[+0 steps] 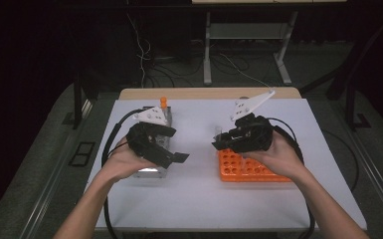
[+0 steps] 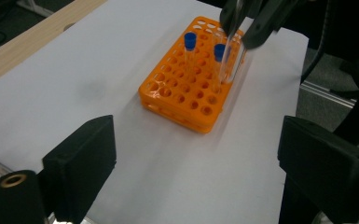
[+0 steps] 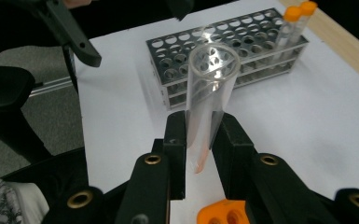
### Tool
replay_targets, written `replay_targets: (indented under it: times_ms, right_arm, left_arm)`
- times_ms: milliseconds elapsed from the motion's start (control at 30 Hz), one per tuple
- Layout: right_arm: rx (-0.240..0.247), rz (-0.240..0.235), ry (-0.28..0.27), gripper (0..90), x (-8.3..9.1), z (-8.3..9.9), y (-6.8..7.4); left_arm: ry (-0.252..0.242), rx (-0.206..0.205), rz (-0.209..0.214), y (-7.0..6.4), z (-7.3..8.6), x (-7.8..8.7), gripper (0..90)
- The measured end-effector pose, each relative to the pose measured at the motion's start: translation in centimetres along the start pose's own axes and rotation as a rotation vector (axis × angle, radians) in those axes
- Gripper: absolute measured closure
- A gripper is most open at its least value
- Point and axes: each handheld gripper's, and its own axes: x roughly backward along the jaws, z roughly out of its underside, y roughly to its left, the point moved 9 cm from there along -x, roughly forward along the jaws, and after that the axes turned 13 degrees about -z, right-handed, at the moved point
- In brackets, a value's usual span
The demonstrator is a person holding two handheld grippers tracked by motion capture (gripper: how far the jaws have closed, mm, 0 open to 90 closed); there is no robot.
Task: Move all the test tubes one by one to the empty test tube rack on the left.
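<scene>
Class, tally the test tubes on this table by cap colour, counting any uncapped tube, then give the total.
Blue-capped tubes in the orange plastic rack: 2
Orange-capped tubes in the grey metal rack: 2
Uncapped clear tube in the right tool: 1
Total: 5

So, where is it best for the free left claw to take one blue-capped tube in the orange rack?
Probably just below the blue cap of the blue-capped tube, from straight above with the left claw. It stands upright in the orange rack, so its lower body is enclosed. The neighbouring holes look empty.
</scene>
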Motion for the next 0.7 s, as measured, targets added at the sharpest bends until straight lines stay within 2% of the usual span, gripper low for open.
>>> replay_targets:
  times_ms: [267,400,700]
  right_arm:
    - [0.006,-0.039,0.035,75.2,-2.5,0.3,0.1]
    - [0.005,-0.056,0.050,75.1,-3.7,0.3,0.2]
    - [0.012,-0.088,0.065,75.1,-5.9,0.3,0.6]
  left_arm:
    - [0.025,-0.048,0.036,-0.3,-1.5,-0.1,19.5]
    - [0.028,-0.066,0.071,-0.6,-1.9,-0.4,28.6]
    - [0.053,-0.111,0.104,-1.4,-1.8,-1.2,49.2]
